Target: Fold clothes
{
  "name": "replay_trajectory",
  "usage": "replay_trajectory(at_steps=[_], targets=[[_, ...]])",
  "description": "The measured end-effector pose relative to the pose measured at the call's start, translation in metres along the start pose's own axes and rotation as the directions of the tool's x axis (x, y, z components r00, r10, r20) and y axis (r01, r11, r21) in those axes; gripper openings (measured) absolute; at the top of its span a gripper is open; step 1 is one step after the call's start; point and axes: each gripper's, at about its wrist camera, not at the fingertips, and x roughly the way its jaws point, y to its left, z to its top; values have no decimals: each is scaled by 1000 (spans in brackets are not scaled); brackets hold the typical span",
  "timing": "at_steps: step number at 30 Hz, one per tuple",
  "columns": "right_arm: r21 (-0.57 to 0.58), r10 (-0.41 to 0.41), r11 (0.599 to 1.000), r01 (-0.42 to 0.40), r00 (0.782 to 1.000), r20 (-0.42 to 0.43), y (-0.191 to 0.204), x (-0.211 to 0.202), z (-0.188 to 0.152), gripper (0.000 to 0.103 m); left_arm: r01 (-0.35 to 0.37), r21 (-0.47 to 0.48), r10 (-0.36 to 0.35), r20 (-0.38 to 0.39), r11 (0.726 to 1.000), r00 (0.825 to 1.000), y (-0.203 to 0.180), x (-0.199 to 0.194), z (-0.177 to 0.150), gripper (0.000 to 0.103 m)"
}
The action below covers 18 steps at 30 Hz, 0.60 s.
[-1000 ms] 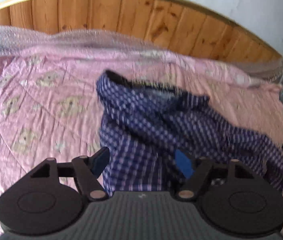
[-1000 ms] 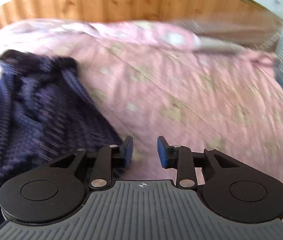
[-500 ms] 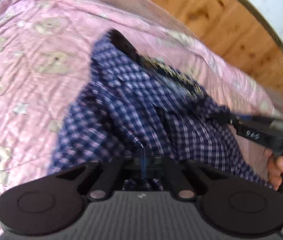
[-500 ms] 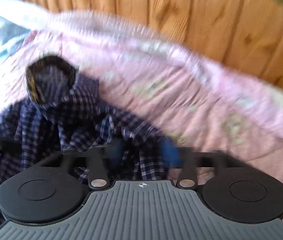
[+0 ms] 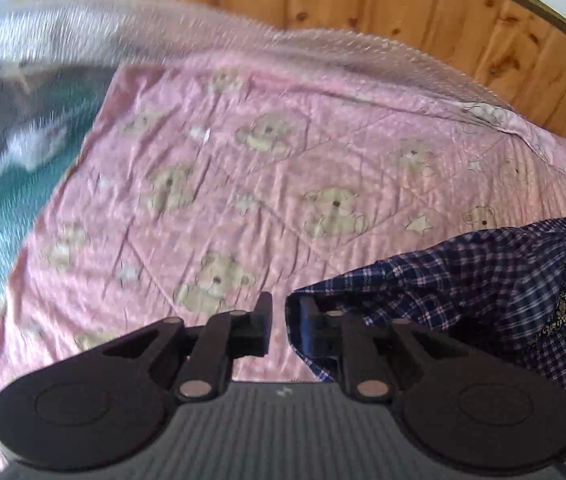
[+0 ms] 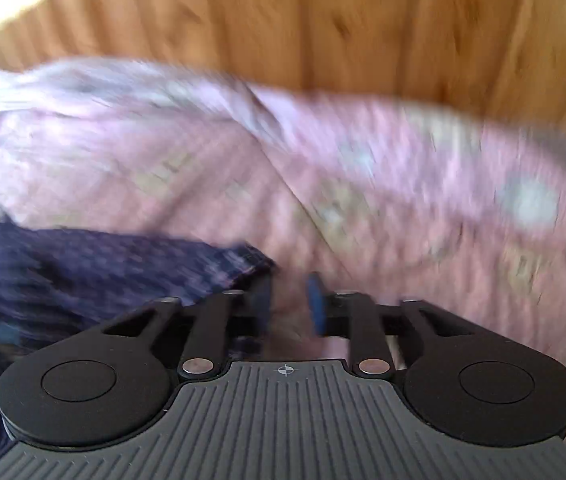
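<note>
Left gripper [image 5: 281,322] jaws just reopened, small gap, nothing pinched; plaid shirt [image 5: 483,280] edge draped over its right finger. Right gripper [image 6: 289,304] jaws just reopened too, gap empty, shirt edge beside left finger. Shirt lying on pink teddy-bear quilt [image 5: 263,168], wooden headboard [image 5: 403,4] behind.

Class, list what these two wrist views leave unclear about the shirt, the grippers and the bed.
- Shirt: left wrist view, cut off by the right edge, partly behind the left gripper; full shape unknown.
- Shirt in the right wrist view: motion blur hides the check pattern and folds.
- Right gripper: blurred; jaws apart, nothing clearly between them.
- Quilt: far-left bedding blurred.
</note>
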Motion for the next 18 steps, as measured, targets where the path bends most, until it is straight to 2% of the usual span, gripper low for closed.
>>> replay_trajectory(at_steps=[2, 3, 5, 7, 9, 11, 12, 14, 16, 17, 18], targets=[[-147, 41, 989, -31, 997, 68, 20, -24, -3, 45, -9, 109, 0, 75, 994, 997, -28, -15, 1, 43], [-236, 66, 971, -44, 994, 87, 31, -34, -6, 50, -4, 166, -12, 100, 986, 995, -42, -19, -1, 47], [-421, 82, 906, -32, 991, 102, 52, -41, -17, 52, 1, 307, -39, 116, 952, 992, -70, -18, -7, 48], [-582, 75, 813, 1, 991, 107, 72, -37, -29, 53, 4, 447, -62, 115, 894, 991, -101, -11, -14, 53], [-709, 50, 703, 50, 992, 119, 86, -25, -43, 52, 18, 550, -75, 81, 835, 994, -126, 6, -22, 52], [-802, 38, 590, 97, 988, 147, 97, -12, -55, 52, -15, 640, -56, 90, 768, 994, -148, 30, -32, 50], [-836, 39, 536, 118, 986, 164, 101, -6, -59, 52, -37, 673, -47, 106, 739, 993, -155, 43, -35, 44], [-875, 54, 466, 131, 983, 175, 105, 2, -62, 51, -38, 704, -66, 120, 709, 991, -165, 56, -34, 34], [-862, 88, 507, 33, 992, 90, 99, 7, -47, 31, 18, 721, -122, 93, 693, 988, -167, 64, -27, 17], [-851, 106, 525, -16, 993, 47, 96, 10, -40, 1, 55, 717, -156, 76, 695, 985, -165, 66, -21, 8], [-837, 126, 543, -65, 992, 5, 94, 13, -33, 0, 108, 685, -202, 59, 720, 978, -159, 65, -10, 7]])
